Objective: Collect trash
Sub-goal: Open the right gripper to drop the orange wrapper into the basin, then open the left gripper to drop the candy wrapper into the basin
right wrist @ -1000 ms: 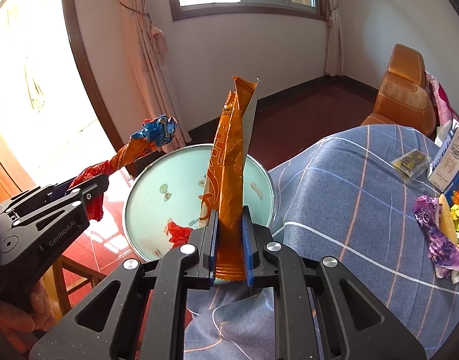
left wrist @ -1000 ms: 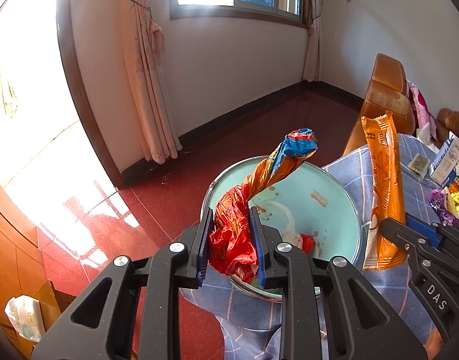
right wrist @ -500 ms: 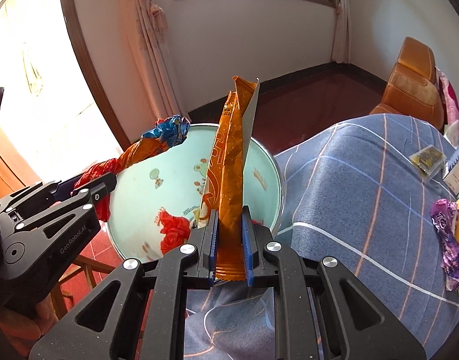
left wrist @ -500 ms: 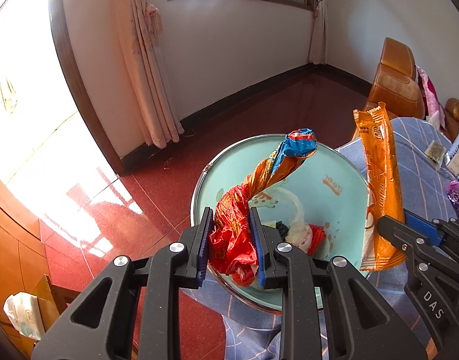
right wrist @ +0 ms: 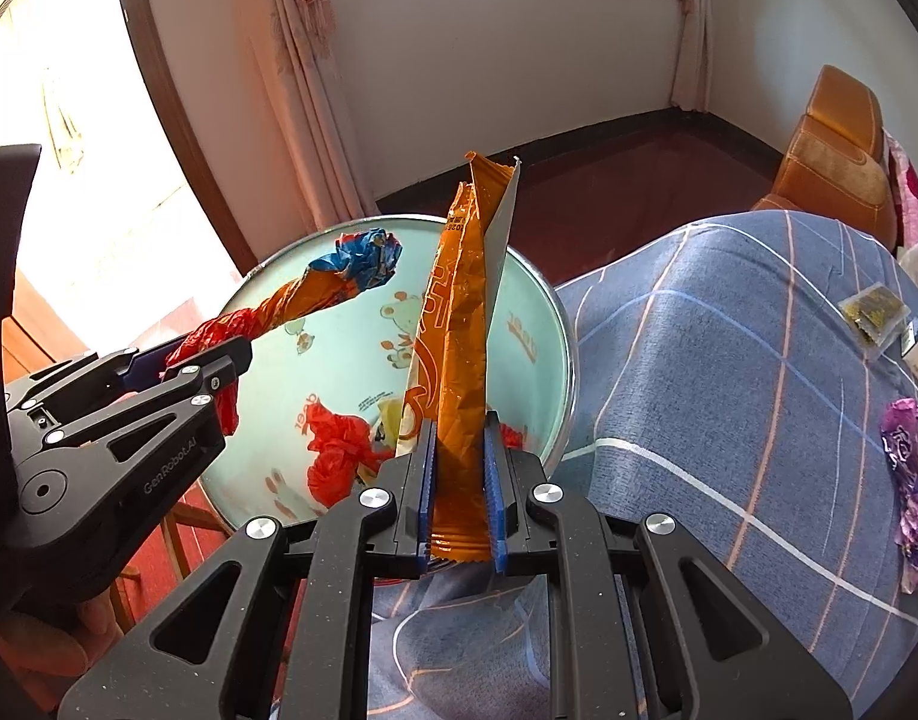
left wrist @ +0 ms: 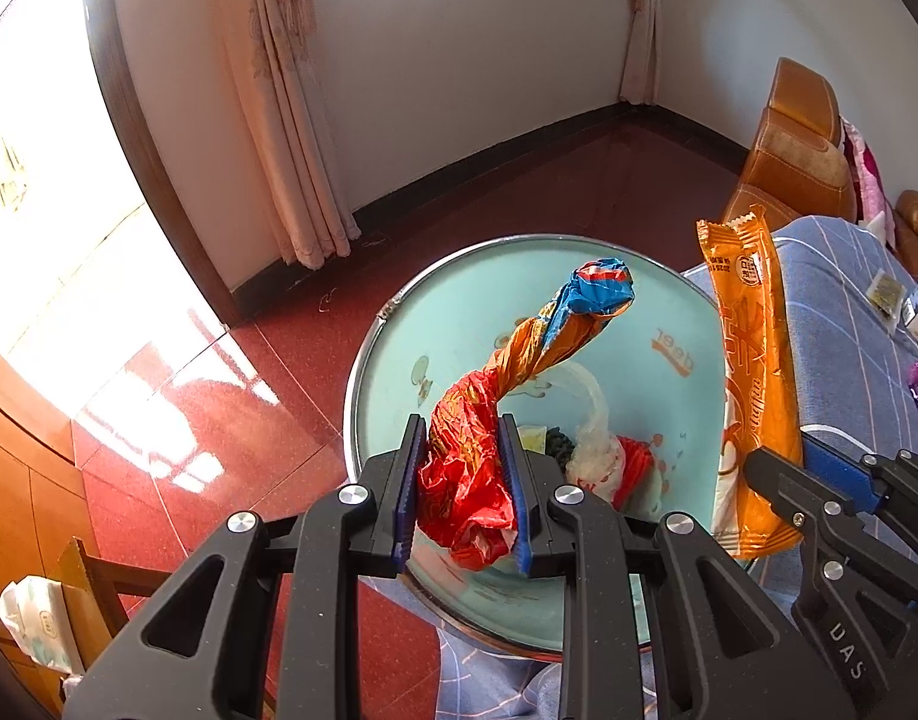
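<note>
Nearest us, our left gripper [left wrist: 462, 489] clamps a twisted red wrapper [left wrist: 519, 384] and our right gripper [right wrist: 459, 492] clamps a long orange wrapper [right wrist: 459, 360], both above the turquoise basin [left wrist: 669, 312] at the edge of the blue checked cloth [right wrist: 729, 390]. Only the right wrist view shows purple wrappers [right wrist: 909, 480] near the cloth's right edge. Beyond lie red floor [left wrist: 459, 240], curtain [left wrist: 291, 120] and orange chair [right wrist: 837, 156].

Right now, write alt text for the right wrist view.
The right tool is shut on a tall orange wrapper above a pale green basin holding red trash. At left, the left tool grips a twisted red-and-blue wrapper; a blue checked cloth lies right.
</note>
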The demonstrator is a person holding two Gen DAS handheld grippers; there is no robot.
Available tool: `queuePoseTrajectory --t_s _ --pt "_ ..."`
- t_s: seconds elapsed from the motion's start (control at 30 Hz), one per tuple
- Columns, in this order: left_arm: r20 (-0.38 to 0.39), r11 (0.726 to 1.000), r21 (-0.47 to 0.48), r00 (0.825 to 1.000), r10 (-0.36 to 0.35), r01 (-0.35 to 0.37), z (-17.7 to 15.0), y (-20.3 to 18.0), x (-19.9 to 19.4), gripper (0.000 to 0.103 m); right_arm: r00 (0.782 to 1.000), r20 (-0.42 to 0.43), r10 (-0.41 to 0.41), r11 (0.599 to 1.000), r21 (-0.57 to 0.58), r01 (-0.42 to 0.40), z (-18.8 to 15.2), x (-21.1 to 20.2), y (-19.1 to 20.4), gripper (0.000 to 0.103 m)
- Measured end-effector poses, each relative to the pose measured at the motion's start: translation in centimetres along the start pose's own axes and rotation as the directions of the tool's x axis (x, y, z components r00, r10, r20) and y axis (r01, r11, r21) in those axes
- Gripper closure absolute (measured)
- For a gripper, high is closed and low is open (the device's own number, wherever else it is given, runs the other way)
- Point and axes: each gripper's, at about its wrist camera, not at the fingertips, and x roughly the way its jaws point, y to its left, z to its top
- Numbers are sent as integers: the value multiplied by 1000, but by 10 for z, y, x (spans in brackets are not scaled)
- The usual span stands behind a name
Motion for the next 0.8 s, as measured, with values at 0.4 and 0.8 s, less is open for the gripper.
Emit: queuePoseTrajectory --t_s 0.4,0.8 --pt "-19 1000 -6 1000 15 -15 -4 3 5 78 999 -47 19 1000 -16 -20 3 20 0 80" --pt "-15 1000 5 1000 11 -11 -7 -2 3 77 999 42 -18 998 67 15 1 -16 -23 77"
